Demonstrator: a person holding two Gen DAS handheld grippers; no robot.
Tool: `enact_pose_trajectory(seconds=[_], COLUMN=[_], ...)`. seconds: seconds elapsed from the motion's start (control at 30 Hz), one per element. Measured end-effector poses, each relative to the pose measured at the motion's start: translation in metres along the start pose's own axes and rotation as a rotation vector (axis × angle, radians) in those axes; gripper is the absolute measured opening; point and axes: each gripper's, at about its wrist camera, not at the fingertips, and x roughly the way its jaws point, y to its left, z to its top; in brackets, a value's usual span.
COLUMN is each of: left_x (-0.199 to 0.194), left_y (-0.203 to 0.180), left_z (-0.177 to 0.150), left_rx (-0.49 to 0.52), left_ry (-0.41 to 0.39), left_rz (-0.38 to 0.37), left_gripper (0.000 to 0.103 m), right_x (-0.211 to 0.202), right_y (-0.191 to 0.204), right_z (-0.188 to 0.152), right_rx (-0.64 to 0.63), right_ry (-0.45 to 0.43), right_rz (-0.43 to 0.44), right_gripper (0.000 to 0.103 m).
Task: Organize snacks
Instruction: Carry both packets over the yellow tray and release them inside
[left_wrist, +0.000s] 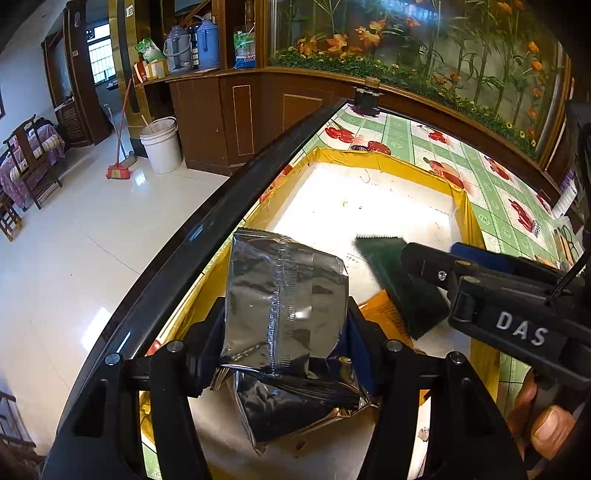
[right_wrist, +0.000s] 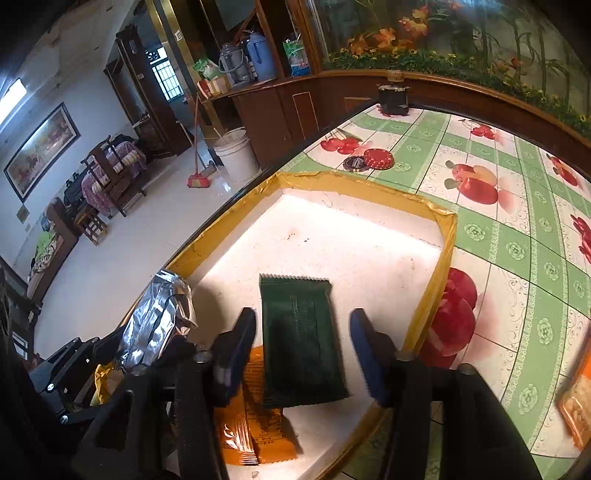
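A shallow white tray with yellow taped walls (left_wrist: 384, 160) (right_wrist: 448, 236) lies on the table. My left gripper (left_wrist: 284, 350) is shut on a silver foil snack bag (left_wrist: 284, 295), held over the tray's left part; the bag also shows in the right wrist view (right_wrist: 155, 321). My right gripper (right_wrist: 301, 350) is open, its fingers either side of a dark green snack packet (right_wrist: 299, 336) lying in the tray on top of an orange packet (right_wrist: 255, 428). In the left wrist view the right gripper (left_wrist: 436, 258) is over the green packet (left_wrist: 402, 284).
The table has a green and white fruit-print cloth (right_wrist: 517, 221). A red round tin and a dark lid (right_wrist: 369, 160) lie beyond the tray. A black pot (right_wrist: 393, 98) stands at the far edge. An orange package (right_wrist: 576, 406) lies at the right. The table's left edge drops to the floor.
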Motion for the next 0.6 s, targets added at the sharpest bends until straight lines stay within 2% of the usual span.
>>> enact_pose_trajectory(seconds=[0.07,0.17,0.4,0.6], left_x=[-0.003,-0.009,-0.029,-0.048], left_y=[-0.001,-0.002,-0.01,-0.023], left_z=[-0.001,-0.001,0.0,-0.004], left_rx=[0.008,0.011,0.033,0.053], left_ry=[-0.005,-0.02,-0.072,-0.099], left_rz=[0.015,0.033,0.05,0.029], left_gripper=[0.062,0.076,0.081,0.081], right_x=[-0.005,-0.016,-0.062,-0.107], right_y=[-0.002,-0.004,-0.022,-0.037], right_z=[0.001,0.001,-0.012,-0.037], right_rx=[-0.001,0.009,0.055,0.069], right_ry=[-0.015,-0.027,-0.081,-0.121], right_rz=[0.001,-0.011,-0.009,-0.018], right_gripper=[0.072,0.076,0.08,0.081])
